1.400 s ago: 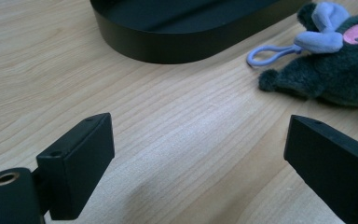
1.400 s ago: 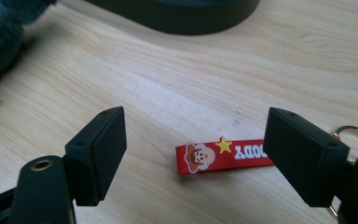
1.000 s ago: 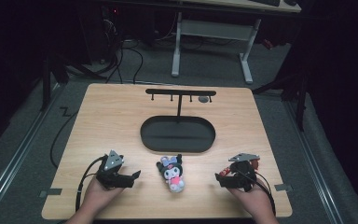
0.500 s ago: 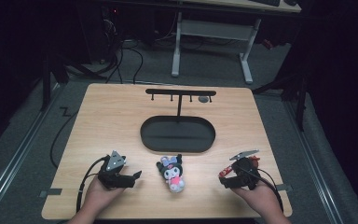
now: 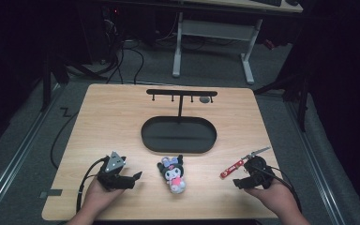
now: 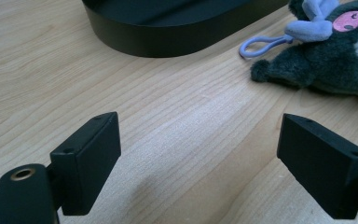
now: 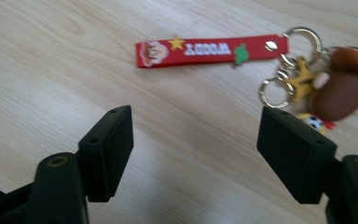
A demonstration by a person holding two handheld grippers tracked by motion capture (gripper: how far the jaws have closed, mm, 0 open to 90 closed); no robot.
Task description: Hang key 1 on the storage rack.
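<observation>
Red keychain strap (image 7: 212, 50) lies just beyond the right claw (image 7: 214, 154), spread but narrowing, nothing between.

Plush toy (image 5: 172, 171) on table (image 5: 103, 117), between left gripper (image 5: 132, 177) and right gripper (image 5: 238, 183). Plush ahead-right of left fingers (image 6: 88, 161). Keychain strap (image 7: 212, 49) ahead of right fingers (image 7: 109, 149); charm (image 7: 342, 88) beyond right-hand pad. Oval tray (image 5: 178, 135) behind plush; hook rack (image 5: 182, 93) stands in tray.
</observation>
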